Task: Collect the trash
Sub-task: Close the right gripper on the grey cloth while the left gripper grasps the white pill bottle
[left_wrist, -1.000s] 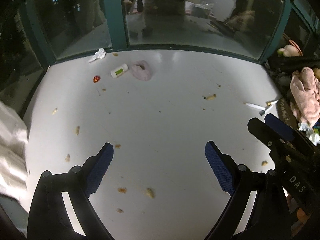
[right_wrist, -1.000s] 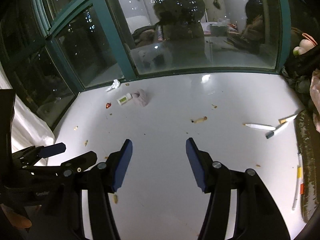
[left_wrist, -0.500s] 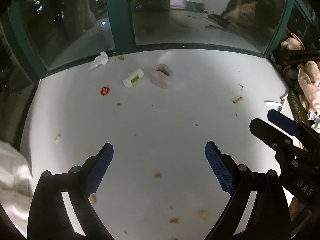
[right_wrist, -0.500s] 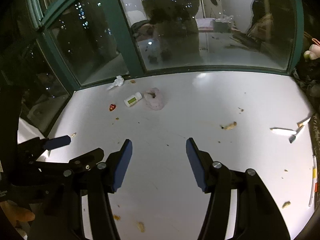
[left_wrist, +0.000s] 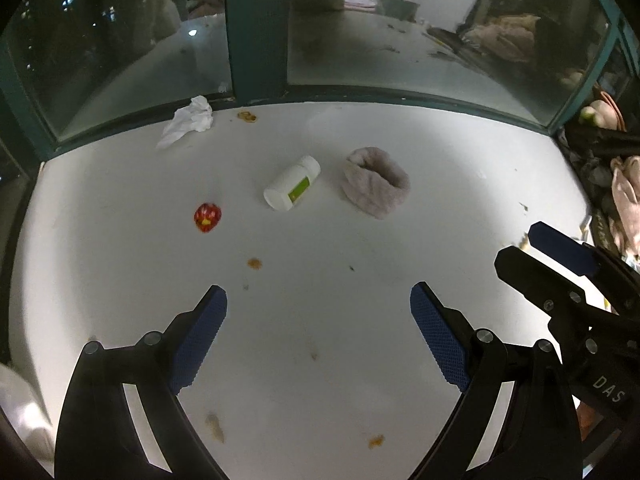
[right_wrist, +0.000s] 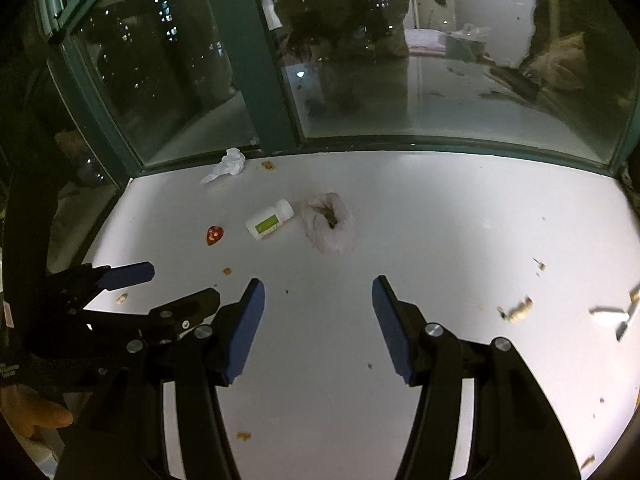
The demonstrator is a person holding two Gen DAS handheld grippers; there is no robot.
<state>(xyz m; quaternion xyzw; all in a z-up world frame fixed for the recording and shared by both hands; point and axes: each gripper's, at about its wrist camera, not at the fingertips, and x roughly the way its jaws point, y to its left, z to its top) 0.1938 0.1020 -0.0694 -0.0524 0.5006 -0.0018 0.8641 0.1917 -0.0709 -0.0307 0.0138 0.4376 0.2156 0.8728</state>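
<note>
On the white sill lie a white bottle with a green label, a pinkish open bag, a red wrapper and a crumpled white tissue by the window frame. My left gripper is open and empty, short of them. My right gripper is open and empty; it also shows in the left wrist view at the right. The right wrist view shows the bottle, bag, wrapper and tissue.
Small orange crumbs are scattered over the sill. Teal window frames and glass close off the far side. Soft toys and cloth pile at the right end. Scraps and pens lie at the right in the right wrist view.
Both grippers have moved forward toward the bottle, bag and wrapper, which now look larger and closer. Both stay open and empty.
</note>
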